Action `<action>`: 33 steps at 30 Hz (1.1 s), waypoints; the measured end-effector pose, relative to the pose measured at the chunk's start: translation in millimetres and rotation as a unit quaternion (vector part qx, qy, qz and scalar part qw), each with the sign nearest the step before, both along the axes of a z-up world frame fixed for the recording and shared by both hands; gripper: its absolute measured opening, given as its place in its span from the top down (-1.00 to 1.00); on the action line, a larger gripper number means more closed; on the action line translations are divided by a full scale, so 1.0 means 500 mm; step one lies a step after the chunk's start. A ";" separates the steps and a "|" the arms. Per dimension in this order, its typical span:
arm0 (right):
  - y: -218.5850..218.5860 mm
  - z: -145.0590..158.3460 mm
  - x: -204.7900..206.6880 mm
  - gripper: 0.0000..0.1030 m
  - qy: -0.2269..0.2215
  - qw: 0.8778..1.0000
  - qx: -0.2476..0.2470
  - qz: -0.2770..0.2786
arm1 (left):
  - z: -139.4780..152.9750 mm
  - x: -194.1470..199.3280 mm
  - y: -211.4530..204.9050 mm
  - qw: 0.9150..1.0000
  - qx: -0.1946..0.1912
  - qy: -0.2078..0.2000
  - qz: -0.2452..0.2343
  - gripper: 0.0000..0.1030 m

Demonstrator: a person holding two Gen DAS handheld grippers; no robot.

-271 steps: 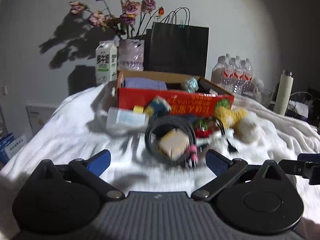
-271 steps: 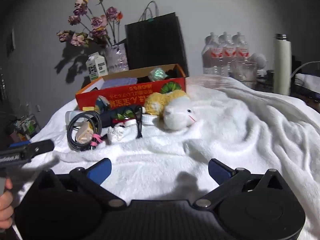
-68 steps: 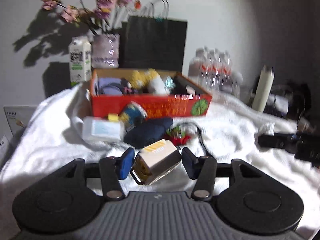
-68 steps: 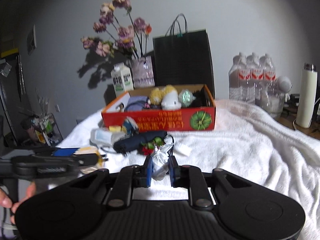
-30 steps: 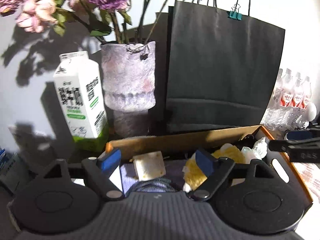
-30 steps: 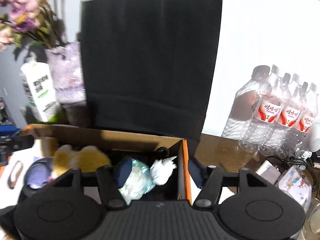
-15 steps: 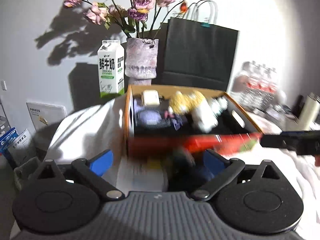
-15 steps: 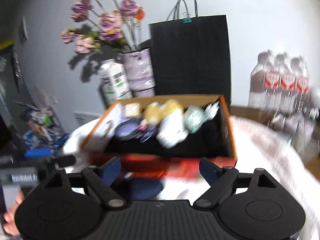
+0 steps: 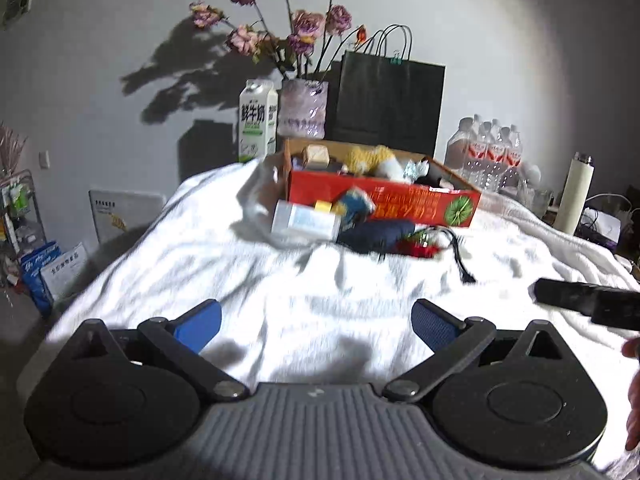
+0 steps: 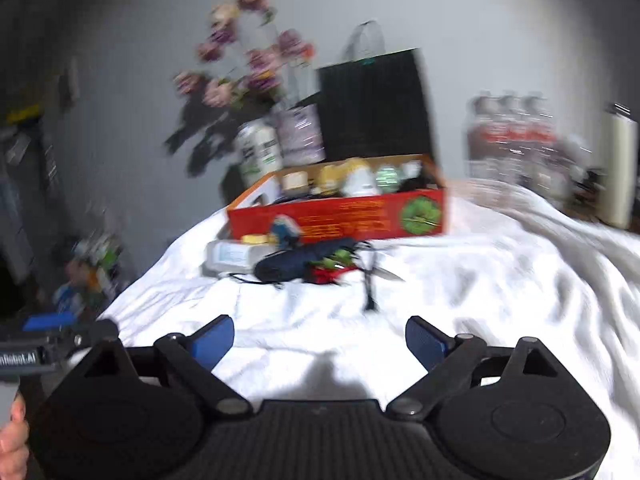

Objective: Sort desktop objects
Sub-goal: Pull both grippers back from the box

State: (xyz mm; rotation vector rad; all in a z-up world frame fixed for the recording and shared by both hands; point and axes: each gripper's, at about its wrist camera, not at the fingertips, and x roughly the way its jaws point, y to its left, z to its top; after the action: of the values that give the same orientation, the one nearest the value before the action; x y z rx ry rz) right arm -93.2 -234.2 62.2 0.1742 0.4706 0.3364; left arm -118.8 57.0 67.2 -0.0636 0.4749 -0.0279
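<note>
A red cardboard box (image 9: pixel 400 206) (image 10: pixel 340 220) stands at the back of the white blanket, holding a tan block, a yellow plush and other small things. In front of it lie a clear plastic case (image 9: pixel 306 222) (image 10: pixel 232 258), a dark blue pouch (image 9: pixel 376 234) (image 10: pixel 304 262), a small blue-and-yellow toy (image 9: pixel 354 202), a red-and-green item (image 9: pixel 418 244) (image 10: pixel 330 270) and a black cable (image 9: pixel 460 262). My left gripper (image 9: pixel 316 326) is open and empty, well short of these things. My right gripper (image 10: pixel 320 340) is empty, its jaws still opening.
A milk carton (image 9: pixel 257 120), a vase of flowers (image 9: pixel 302 110) and a black paper bag (image 9: pixel 388 106) stand behind the box. Water bottles (image 9: pixel 490 152) and a white flask (image 9: pixel 576 194) are at the right. The blanket (image 9: pixel 280 280) lies bare in front of me.
Both grippers let go of their items over the box, opened wide and pulled back toward the near edge of the blanket. The tan block and crumpled white item now rest in the box.
</note>
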 end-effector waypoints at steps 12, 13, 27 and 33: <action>-0.060 -0.073 -0.075 -1.00 0.003 0.996 0.040 -0.082 | -0.040 -0.011 -0.026 1.000 0.005 -0.009 -0.005 -1.00; -0.057 -0.074 -0.074 -1.00 0.009 0.996 0.035 -0.084 | -0.041 -0.013 -0.029 1.000 0.009 -0.013 -0.008 -1.00; -0.045 -0.117 -0.081 -1.00 0.073 0.992 0.101 -0.031 | -0.051 0.049 -0.033 0.999 0.030 -0.010 0.003 -1.00; -0.026 -0.061 -0.031 -0.94 0.055 0.997 0.039 -0.038 | -0.039 0.114 -0.032 0.999 0.035 -0.022 0.000 -1.00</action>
State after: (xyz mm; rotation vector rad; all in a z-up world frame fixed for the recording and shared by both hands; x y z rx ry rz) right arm -108.9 -247.3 31.7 0.2857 0.5580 0.2720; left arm -61.8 41.0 47.7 0.0063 0.4306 -0.0117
